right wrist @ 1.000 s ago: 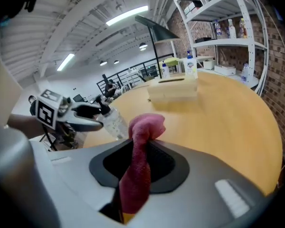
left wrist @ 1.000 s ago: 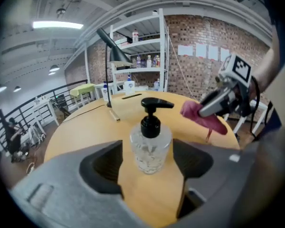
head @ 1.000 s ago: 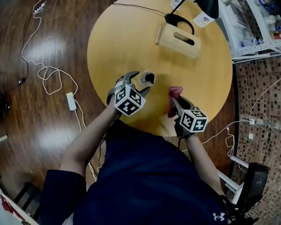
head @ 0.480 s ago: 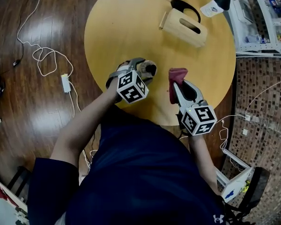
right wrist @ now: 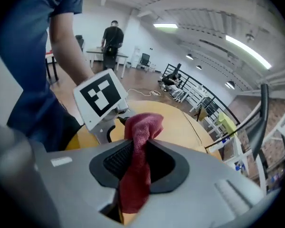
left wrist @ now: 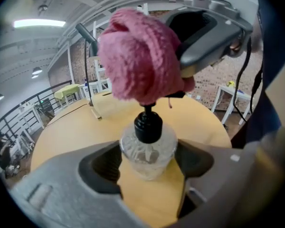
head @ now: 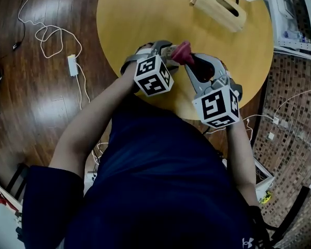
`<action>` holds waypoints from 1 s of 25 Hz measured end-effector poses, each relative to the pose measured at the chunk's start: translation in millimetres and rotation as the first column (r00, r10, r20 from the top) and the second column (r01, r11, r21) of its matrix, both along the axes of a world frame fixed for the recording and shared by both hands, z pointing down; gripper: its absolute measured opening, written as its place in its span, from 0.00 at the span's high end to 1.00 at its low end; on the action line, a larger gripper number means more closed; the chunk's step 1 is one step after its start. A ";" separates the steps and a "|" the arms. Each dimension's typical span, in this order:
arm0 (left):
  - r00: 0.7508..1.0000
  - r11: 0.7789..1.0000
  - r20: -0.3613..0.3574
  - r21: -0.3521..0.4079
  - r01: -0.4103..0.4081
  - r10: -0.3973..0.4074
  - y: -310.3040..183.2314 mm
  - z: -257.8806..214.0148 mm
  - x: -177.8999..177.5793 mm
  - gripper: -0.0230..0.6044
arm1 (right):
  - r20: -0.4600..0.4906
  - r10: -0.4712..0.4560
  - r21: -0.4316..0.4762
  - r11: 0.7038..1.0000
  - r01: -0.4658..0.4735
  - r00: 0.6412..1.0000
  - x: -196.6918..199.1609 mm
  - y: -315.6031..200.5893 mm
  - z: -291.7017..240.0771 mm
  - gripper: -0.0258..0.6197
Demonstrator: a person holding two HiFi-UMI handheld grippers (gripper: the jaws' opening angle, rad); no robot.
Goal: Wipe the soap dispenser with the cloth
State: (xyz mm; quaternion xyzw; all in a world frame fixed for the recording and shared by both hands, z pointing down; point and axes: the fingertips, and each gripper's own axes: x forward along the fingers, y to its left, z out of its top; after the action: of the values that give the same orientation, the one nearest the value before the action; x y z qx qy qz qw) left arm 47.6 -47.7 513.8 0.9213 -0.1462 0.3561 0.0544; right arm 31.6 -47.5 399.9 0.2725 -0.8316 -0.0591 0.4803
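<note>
A clear glass soap dispenser point(left wrist: 149, 155) with a black pump sits between the jaws of my left gripper point(left wrist: 147, 171), whose pads press its sides. In the head view the left gripper point(head: 164, 51) holds it over the near part of the round table. My right gripper point(right wrist: 135, 161) is shut on a pink-red cloth point(right wrist: 142, 127), and its jaws have just been closing a little on it. The bunched cloth point(left wrist: 138, 56) rests on top of the pump, with the right gripper point(head: 189, 62) reaching in from the right. The cloth point(head: 182, 52) hides the pump head.
The round wooden table point(head: 140, 19) carries a wooden box with a handle slot point(head: 220, 7) at its far side. A power strip and white cables point(head: 72, 65) lie on the floor at left. Metal shelving point(head: 295, 19) stands at right. A person point(right wrist: 113, 37) stands far off.
My right gripper has risen, rolled and moved left with the cloth, bringing it onto the dispenser's pump. The left gripper has kept its hold and shifted only slightly.
</note>
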 end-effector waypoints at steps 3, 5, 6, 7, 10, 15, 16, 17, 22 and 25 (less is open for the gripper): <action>1.000 1.000 0.004 -0.003 0.000 0.000 0.2 -0.7 2.2 0.41 | -0.060 -0.018 0.007 1.000 0.018 0.998 -0.3 -21.5 0.2 0.82; 1.000 1.000 0.005 -0.004 0.003 -0.003 1.1 -1.1 3.6 0.41 | -0.089 -0.032 0.006 0.999 0.033 0.996 -0.9 -26.6 -1.4 0.82; 1.000 1.000 0.006 -0.005 0.003 -0.003 1.9 -1.0 3.4 0.41 | -0.103 -0.055 0.003 0.998 0.055 0.993 -3.2 -23.5 -1.9 0.82; 1.000 1.000 0.006 -0.007 0.003 -0.003 2.6 -0.7 2.9 0.41 | -0.119 -0.082 -0.002 0.997 0.082 0.990 -6.2 -17.4 -2.1 0.82; 1.000 1.000 -0.001 -0.010 -0.004 0.004 2.5 0.7 1.9 0.41 | -0.152 -0.162 -0.062 0.986 0.155 0.975 -12.3 8.2 0.1 0.83; 1.000 1.000 -0.012 -0.015 -0.001 0.001 0.3 1.7 2.3 0.41 | -0.173 -0.179 -0.102 0.981 0.163 0.969 -10.3 9.5 0.4 0.82; 1.000 1.000 -0.012 -0.014 -0.001 0.000 -0.2 1.3 2.7 0.41 | -0.176 -0.152 -0.078 0.987 0.140 0.973 -7.6 -0.5 -2.1 0.82; 1.000 1.000 -0.012 -0.013 0.000 0.000 -0.7 0.8 3.1 0.41 | -0.176 -0.122 -0.058 0.992 0.114 0.977 -4.9 -10.7 -3.8 0.82; 1.000 1.000 -0.006 -0.020 0.001 -0.001 0.6 1.1 4.2 0.41 | -0.177 -0.086 -0.066 0.995 0.075 0.980 -1.3 -19.6 2.2 0.82; 1.000 1.000 -0.005 -0.022 -0.002 0.001 0.3 2.2 4.4 0.41 | -0.178 -0.106 -0.090 0.992 0.091 0.978 -2.2 -6.1 2.4 0.82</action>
State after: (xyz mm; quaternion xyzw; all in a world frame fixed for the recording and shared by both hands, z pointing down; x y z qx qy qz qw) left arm 52.1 -47.4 516.0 0.9216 -0.1415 0.3556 0.0645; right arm 29.3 -53.6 402.3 0.2048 -0.7981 -0.0735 0.5618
